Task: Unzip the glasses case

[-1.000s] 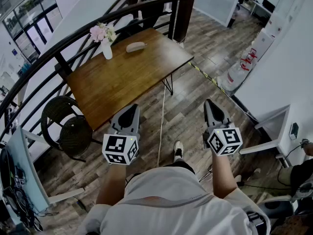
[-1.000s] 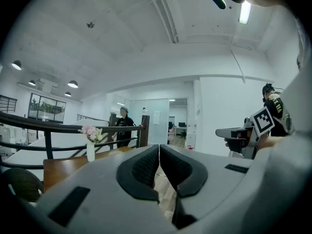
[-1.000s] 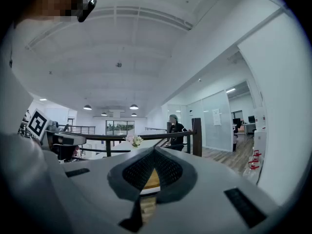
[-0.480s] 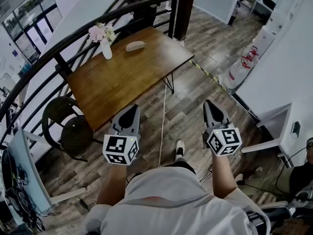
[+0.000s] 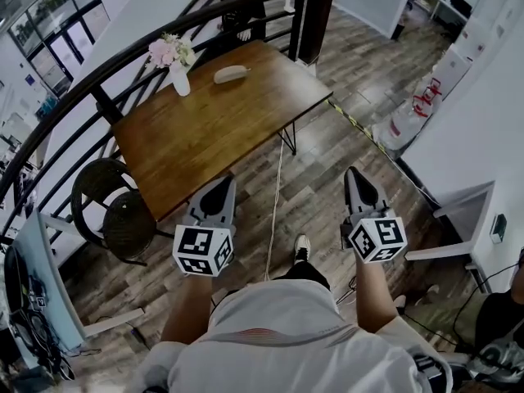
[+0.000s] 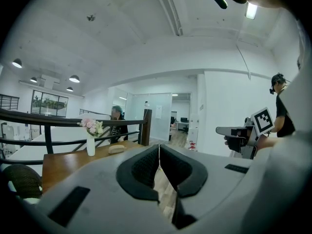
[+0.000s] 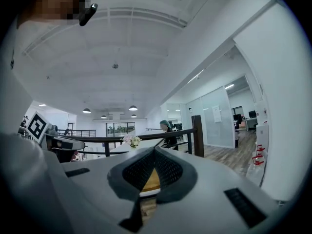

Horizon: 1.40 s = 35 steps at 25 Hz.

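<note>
The glasses case (image 5: 231, 74) is a beige oval pouch lying at the far end of the wooden table (image 5: 213, 133); the left gripper view shows it small (image 6: 117, 149) beside the vase. My left gripper (image 5: 219, 188) hovers over the table's near edge, shut and empty, its pads together (image 6: 159, 147). Out over the floor, right of the table, my right gripper (image 5: 354, 176) is also shut with nothing in it (image 7: 154, 151). Both are well short of the case.
A white vase of pink flowers (image 5: 173, 60) stands left of the case. A black curved railing (image 5: 98, 72) runs behind the table, with a person (image 5: 237, 6) beyond it. A round black chair (image 5: 115, 211) sits at the table's left. Water bottles (image 5: 401, 125) stand at the right wall.
Both grippers have edged a little toward the table, still shut. The person behind the railing has come further into the head view.
</note>
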Tool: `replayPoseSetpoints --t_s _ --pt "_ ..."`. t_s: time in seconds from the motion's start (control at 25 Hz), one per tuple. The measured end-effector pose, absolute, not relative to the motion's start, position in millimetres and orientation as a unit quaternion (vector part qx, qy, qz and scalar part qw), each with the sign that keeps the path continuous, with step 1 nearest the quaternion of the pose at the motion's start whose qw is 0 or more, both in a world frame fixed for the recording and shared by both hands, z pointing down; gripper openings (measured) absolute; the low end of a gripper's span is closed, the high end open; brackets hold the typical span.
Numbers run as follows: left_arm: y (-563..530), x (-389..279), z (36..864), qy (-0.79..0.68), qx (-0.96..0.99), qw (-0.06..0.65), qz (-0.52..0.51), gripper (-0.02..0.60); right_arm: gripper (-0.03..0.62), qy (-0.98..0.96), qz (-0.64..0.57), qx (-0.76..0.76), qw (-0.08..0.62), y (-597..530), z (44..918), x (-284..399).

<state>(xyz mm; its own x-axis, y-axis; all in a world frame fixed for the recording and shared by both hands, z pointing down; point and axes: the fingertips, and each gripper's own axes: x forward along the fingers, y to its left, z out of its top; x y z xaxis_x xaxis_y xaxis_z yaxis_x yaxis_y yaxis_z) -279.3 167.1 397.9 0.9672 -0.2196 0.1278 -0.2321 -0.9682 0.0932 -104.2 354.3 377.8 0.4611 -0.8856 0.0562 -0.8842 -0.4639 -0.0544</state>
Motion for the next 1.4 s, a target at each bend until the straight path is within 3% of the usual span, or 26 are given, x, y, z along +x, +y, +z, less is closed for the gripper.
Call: replayPoseSetpoints --t_s 0.84,1.4 --pt "135.5 -84.3 394.6 -0.234 0.967 0.066 0.075 0.018 0.051 0.620 -0.075 -0.781 0.012 279.1 393.7 131.8" --pt "75.4 -30.4 412.1 -0.262 0.957 0.084 0.090 0.018 0.052 0.651 -0.105 -0.752 0.006 204.0 419.0 184.2"
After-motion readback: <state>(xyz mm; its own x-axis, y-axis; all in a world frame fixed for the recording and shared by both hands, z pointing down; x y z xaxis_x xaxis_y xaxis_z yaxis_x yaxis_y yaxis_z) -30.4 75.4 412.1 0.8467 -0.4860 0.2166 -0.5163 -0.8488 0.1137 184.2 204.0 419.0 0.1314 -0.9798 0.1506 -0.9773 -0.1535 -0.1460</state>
